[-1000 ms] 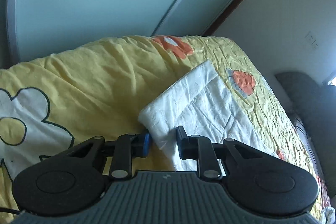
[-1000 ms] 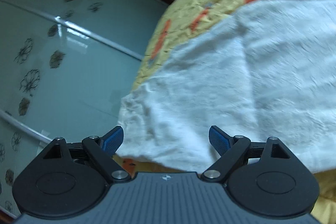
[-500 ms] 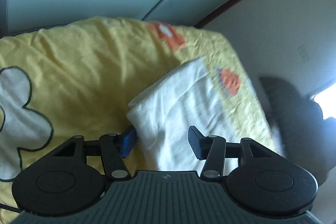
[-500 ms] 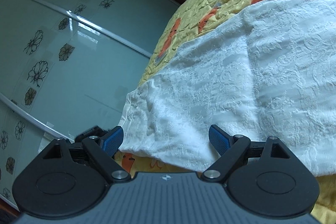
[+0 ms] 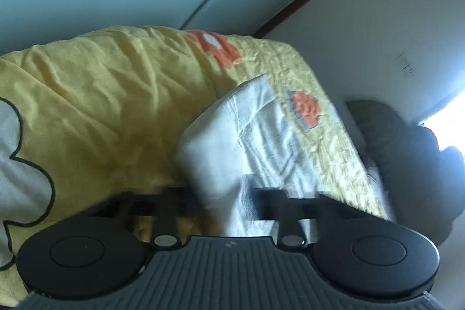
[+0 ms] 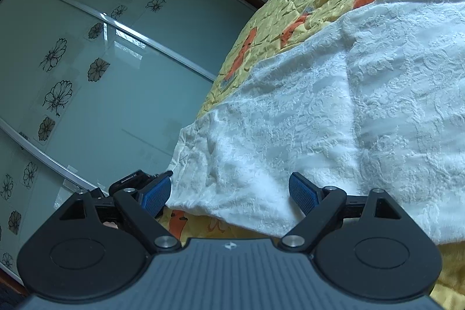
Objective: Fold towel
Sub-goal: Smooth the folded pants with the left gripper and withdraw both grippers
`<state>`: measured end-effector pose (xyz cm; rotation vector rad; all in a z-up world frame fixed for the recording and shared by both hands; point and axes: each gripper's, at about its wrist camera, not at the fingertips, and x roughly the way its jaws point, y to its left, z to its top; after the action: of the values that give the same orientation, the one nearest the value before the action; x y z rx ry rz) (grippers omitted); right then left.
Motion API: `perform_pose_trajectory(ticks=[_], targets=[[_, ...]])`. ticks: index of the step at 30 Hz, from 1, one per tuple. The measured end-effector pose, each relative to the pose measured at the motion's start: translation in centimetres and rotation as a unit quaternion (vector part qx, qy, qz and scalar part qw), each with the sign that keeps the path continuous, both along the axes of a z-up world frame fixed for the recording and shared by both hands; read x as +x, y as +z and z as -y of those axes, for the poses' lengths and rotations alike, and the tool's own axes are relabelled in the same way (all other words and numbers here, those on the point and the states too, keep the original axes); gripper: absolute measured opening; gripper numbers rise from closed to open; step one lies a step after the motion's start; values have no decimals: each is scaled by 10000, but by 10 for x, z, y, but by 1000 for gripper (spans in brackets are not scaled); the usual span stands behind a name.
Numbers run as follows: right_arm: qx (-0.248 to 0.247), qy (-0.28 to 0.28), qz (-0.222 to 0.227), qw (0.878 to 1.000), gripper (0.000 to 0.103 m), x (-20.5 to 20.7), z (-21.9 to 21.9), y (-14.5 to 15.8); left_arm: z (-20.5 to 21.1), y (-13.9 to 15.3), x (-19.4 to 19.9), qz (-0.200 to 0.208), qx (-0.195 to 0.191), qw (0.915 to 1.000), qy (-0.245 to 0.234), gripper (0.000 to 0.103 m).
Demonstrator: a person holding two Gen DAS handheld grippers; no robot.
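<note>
A white textured towel (image 6: pixel 334 118) lies folded on the yellow bedspread (image 5: pixel 110 106). In the right wrist view its near edge hangs between the wide-apart blue pads of my right gripper (image 6: pixel 229 191), which is open and grips nothing. In the left wrist view the towel's folded corner (image 5: pixel 221 147) reaches down between the blurred fingers of my left gripper (image 5: pixel 226 199), which stand apart on either side of the cloth. The left gripper's black body (image 6: pixel 133 182) also shows behind the right gripper's left finger, at the towel's corner.
The bedspread carries orange patches (image 5: pixel 305 109) and a large white flower print (image 5: pixel 20 164). Frosted sliding doors with flower decals (image 6: pixel 96 71) stand past the bed's edge. A dark grey cushion (image 5: pixel 407 159) lies at the bed's far right, under a bright window.
My left gripper opened wider and pushed further onto the folded corner; it is blurred with motion now. The right gripper stayed open, and its view of the towel edge steadied.
</note>
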<state>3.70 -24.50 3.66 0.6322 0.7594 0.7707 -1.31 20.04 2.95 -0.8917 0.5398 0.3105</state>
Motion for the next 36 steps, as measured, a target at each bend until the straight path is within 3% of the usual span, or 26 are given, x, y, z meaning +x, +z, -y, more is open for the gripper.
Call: perform_pose_trajectory(ticks=[4, 11, 13, 15, 16, 18, 19, 21, 26, 29, 33, 36], targets=[[50, 3, -18, 10000, 89, 1, 1, -1, 0, 15, 0, 25, 240, 9992, -315, 13], [93, 19, -31, 10000, 89, 1, 1, -1, -7, 26, 24, -499, 793, 9921, -838, 14], [74, 17, 28, 10000, 89, -1, 0, -2, -16, 10, 27, -706, 599, 9923, -820, 14], [49, 33, 110, 9999, 89, -3, 1, -3, -24, -6, 21, -644, 245, 9953, -688, 14], [33, 27, 125, 9999, 89, -4, 1, -3, -23, -8, 19, -582, 276, 9957, -670, 14], [139, -130, -31, 9998, 89, -2, 3, 0, -15, -6, 18, -550, 569, 9943, -720, 14], [282, -212, -146, 9993, 89, -1, 6, 1, -11, -4, 17, -547, 724, 9930, -753, 19], [621, -345, -200, 9973, 89, -2, 15, 3, -7, 4, 10, -715, 1022, 9903, -610, 42], [848, -452, -210, 9952, 86, -1, 30, -7, 9, 33, -22, -631, 1704, 9833, 116, 50], [1224, -764, -145, 9894, 88, -12, 54, 7, 40, 52, -28, -308, 2134, 9763, 194, 53], [1233, -1652, 298, 9781, 91, -40, 120, 27, 105, 63, -14, 230, 2582, 9638, -625, 70], [1240, -2469, 363, 9604, 92, -58, 177, 32, 162, 55, 10, 461, 2830, 9448, -1585, 71]])
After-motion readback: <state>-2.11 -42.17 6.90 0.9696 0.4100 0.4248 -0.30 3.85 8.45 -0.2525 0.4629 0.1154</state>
